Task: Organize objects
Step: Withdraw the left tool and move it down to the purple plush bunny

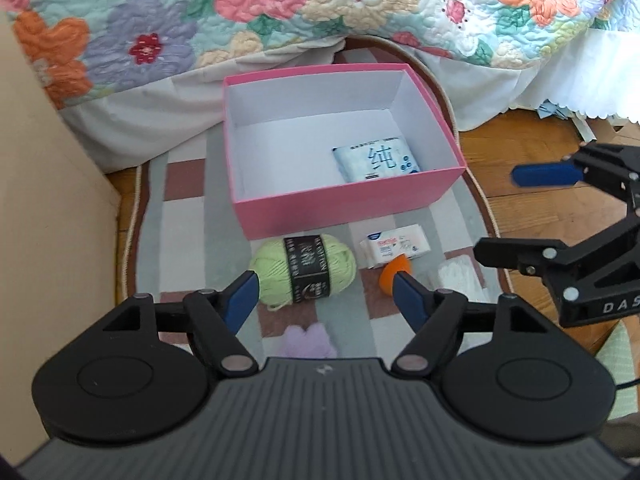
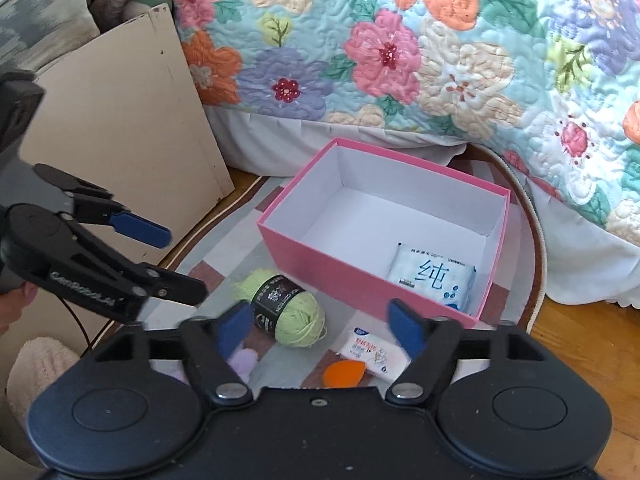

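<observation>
An open pink box (image 1: 340, 204) (image 2: 320, 256) stands on a checked rug, with a blue-white wipes pack (image 1: 376, 158) (image 2: 434, 276) in its right front corner. In front of it lie a green yarn ball (image 1: 306, 268) (image 2: 288, 308), a small white tissue pack (image 1: 394, 246) (image 2: 372, 352), an orange sponge (image 1: 390, 276) (image 2: 344, 374), a lilac fluffy thing (image 1: 308, 340) (image 2: 242, 362) and a clear pack of cotton swabs (image 1: 458, 276). My left gripper (image 1: 324, 300) is open and empty above the yarn. My right gripper (image 2: 316, 328) is open and empty, also seen in the left wrist view (image 1: 516, 212).
A bed with a floral quilt (image 1: 280, 8) (image 2: 440, 60) rises behind the box. A beige cabinet side (image 1: 40, 200) (image 2: 128, 132) stands at the left. Wooden floor (image 1: 520, 148) surrounds the oval rug (image 1: 188, 216).
</observation>
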`<state>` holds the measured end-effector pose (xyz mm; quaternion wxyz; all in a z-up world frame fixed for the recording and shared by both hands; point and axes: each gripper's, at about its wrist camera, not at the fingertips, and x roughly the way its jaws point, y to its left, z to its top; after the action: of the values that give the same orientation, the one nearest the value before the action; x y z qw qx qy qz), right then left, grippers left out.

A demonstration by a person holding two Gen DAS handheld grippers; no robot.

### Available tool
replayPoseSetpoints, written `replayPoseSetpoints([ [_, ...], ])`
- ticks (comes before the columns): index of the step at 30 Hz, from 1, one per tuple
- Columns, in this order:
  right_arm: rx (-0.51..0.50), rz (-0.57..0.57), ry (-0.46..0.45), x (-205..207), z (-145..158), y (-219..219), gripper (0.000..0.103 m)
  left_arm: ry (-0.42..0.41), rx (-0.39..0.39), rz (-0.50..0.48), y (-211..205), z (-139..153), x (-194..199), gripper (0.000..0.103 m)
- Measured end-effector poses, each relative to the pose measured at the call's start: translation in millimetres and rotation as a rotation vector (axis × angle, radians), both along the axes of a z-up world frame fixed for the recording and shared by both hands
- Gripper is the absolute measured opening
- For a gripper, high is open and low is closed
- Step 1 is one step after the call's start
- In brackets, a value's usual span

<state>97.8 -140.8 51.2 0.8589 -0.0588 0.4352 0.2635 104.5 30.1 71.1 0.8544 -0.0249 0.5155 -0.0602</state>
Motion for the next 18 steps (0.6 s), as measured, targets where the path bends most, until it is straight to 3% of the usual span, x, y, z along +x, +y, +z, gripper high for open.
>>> replayPoseSetpoints([
  [4,-0.037,-0.027,-0.020,-6.7,-1.1,3.2,0.093,0.004,-0.033,0.013,8.4,-1.1,-15.8,0.074],
  [8,-0.030,0.006,-0.028,-17.5,-2.3,6.7,0.093,-0.024,-0.018,0.033,17.1,-2.9,-29.3,0.089],
  [14,-0.067,0.156,-0.078,-43.1,-14.5,25.5,0.093,-0.013,-0.006,0.084,32.5,-15.7,-38.3,0.096],
  [18,-0.095,0.278,-0.083,-56.6,-24.8,43.7,0.093,-0.060,-0.023,0.117,41.0,-12.3,-44.5,0.098],
])
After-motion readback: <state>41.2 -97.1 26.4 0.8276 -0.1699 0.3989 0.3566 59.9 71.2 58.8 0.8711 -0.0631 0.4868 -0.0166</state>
